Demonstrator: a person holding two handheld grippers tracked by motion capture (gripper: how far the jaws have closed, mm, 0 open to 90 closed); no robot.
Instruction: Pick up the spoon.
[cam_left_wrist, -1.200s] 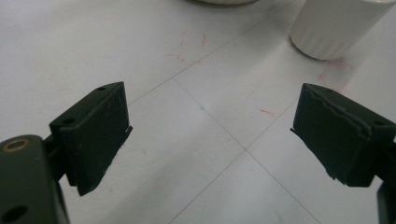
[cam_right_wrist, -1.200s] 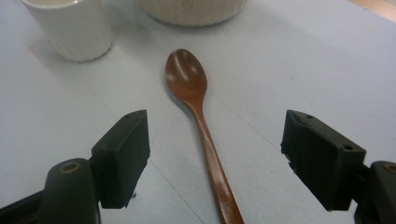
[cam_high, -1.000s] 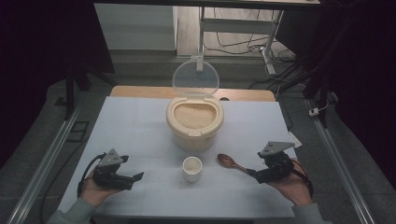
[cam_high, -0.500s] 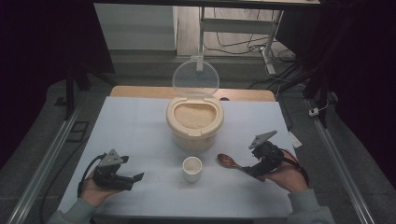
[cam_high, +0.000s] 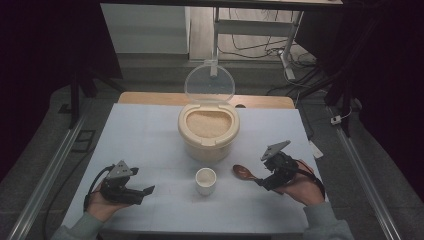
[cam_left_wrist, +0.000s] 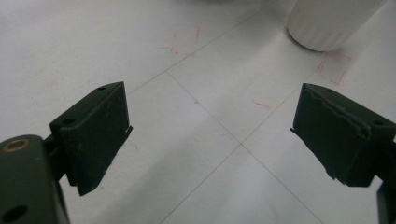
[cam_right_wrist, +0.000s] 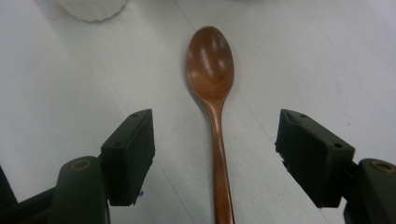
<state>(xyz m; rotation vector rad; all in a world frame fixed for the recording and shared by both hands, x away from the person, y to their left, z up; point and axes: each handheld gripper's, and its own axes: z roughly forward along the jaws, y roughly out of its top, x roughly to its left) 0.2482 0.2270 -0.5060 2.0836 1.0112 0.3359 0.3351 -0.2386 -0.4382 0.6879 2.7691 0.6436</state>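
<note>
A brown wooden spoon (cam_right_wrist: 212, 88) lies flat on the white table, bowl pointing away from my right gripper (cam_right_wrist: 215, 154). That gripper is open, its jaws standing either side of the spoon's handle without touching it. From above, the spoon (cam_high: 244, 173) lies just left of the right gripper (cam_high: 264, 181). A small white cup (cam_high: 205, 180) stands at the front centre; its base (cam_left_wrist: 327, 23) appears in the left gripper view. My left gripper (cam_left_wrist: 210, 140) is open over bare table, held low at the front left (cam_high: 142, 192).
A cream container of rice (cam_high: 208, 129) stands behind the cup, its clear round lid (cam_high: 210, 82) raised upright. The white tabletop (cam_high: 150, 140) has faint grid lines and red marks. Metal rails run along both sides.
My right gripper has moved left and tilted down toward the spoon, so its jaws now straddle the handle. The left gripper has stayed put.
</note>
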